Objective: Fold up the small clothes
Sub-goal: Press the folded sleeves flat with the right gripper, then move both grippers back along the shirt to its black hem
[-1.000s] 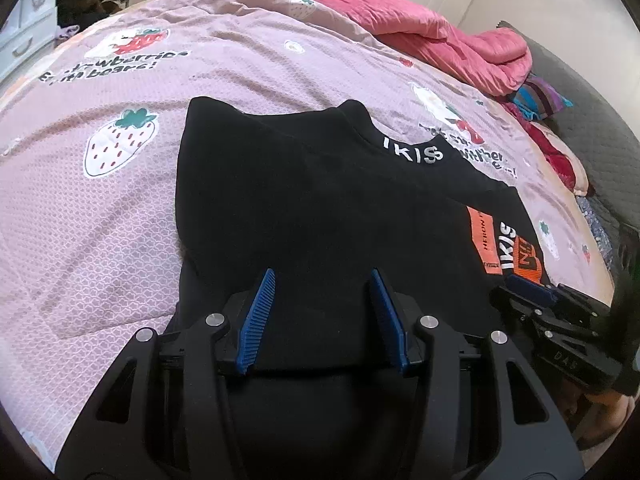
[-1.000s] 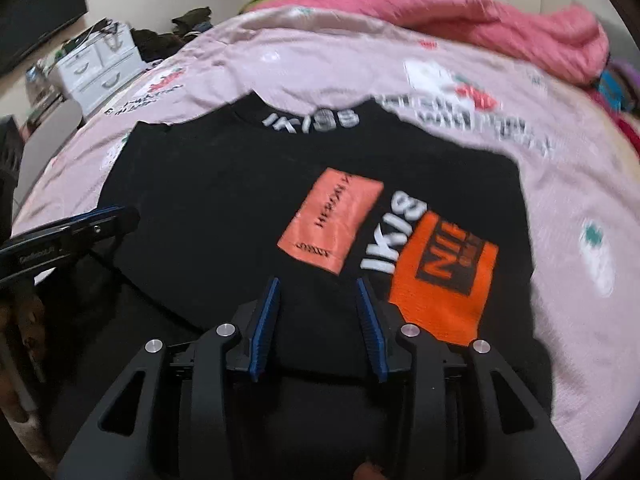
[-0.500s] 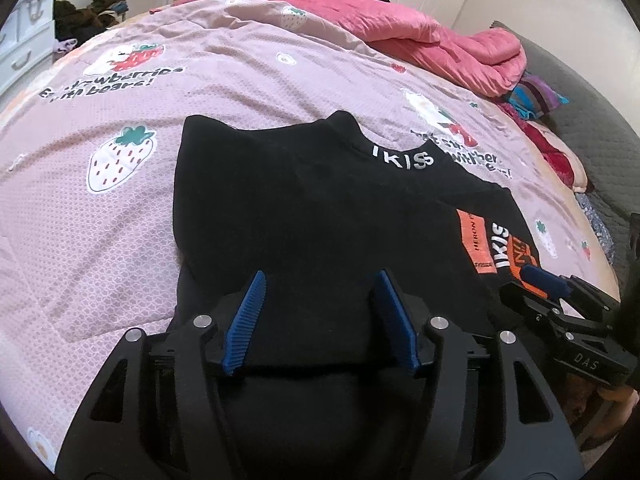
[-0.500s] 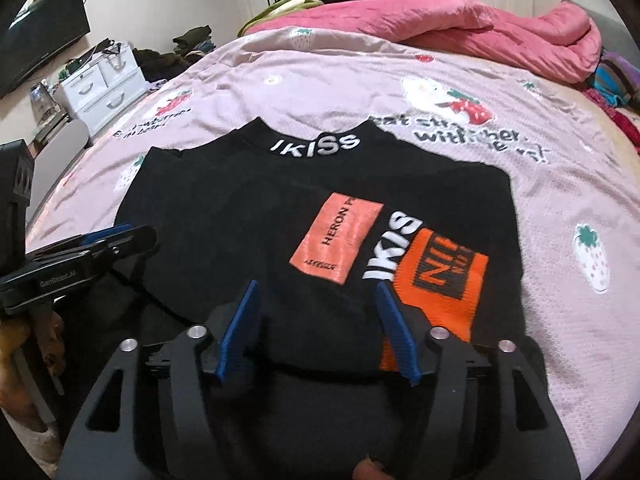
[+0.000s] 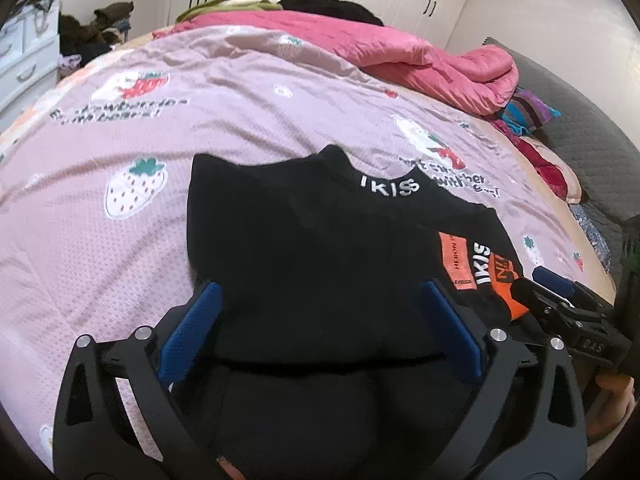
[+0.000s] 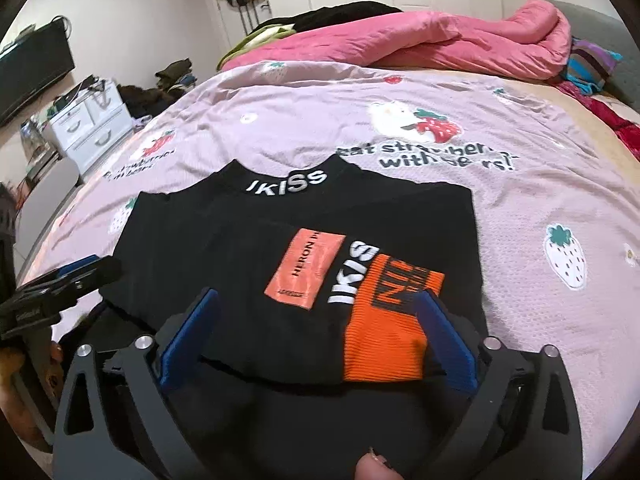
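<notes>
Black knit filled most of what we saw: a small black top point(image 5: 320, 248) lay folded on the pink strawberry-print bedspread point(image 5: 100, 264), its collar, lettered IKISS in white, turned away from us. An orange patch point(image 6: 306, 272) and a ribbed orange panel point(image 6: 384, 332) showed on its front, plainest in the right wrist view.

Our left gripper point(image 5: 320, 336) stood with its blue-padded fingers point(image 5: 192, 332) spread as wide as they go; they had just been opening. The near folded edge of the top lay between and below them, and neither pad pressed on the cloth, so the gripper held nothing. One pad sat near the top's left side and the other well inside its width.

Our right gripper point(image 6: 320, 340) was the same: jaws just opened to their full spread, with nothing clamped. The near folded edge with the orange panel lay between its fingers point(image 6: 448, 344), and that right-hand pad stood over the panel's outer side. We could not tell whether either pad brushed the fabric.

In each wrist view the other gripper showed at the frame's edge, beside the top's near corner. A rumpled pink quilt point(image 6: 420, 40) lay at the far end of the bed.
</notes>
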The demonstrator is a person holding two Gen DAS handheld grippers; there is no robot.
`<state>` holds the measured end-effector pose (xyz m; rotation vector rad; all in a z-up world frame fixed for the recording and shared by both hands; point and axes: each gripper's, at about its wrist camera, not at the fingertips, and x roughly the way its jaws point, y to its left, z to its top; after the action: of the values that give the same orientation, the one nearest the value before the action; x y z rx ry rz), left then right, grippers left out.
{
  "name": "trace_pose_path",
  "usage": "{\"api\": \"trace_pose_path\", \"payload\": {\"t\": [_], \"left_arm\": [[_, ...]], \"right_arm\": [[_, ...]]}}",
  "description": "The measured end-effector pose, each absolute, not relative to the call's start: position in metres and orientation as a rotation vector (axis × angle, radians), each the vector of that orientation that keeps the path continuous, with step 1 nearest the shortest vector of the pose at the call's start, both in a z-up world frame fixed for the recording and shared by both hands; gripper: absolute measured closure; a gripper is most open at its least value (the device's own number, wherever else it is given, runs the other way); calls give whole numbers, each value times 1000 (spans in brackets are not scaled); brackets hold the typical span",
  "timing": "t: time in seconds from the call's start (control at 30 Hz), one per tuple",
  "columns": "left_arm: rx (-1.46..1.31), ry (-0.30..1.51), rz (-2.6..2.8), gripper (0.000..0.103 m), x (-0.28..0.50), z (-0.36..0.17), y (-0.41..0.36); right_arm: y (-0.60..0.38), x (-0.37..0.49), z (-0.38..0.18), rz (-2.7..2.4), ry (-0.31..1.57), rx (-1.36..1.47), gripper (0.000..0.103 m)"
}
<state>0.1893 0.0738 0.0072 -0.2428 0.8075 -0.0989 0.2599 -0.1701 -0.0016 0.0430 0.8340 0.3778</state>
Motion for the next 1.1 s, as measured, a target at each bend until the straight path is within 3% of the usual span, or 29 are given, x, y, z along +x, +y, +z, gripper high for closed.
{"api": "trace_pose_path", "payload": {"t": [1.1], "left_arm": [[-98,735,-28,9,148,32,55]], "right_arm": [[-179,206,34,379,623,-2,4]]}}
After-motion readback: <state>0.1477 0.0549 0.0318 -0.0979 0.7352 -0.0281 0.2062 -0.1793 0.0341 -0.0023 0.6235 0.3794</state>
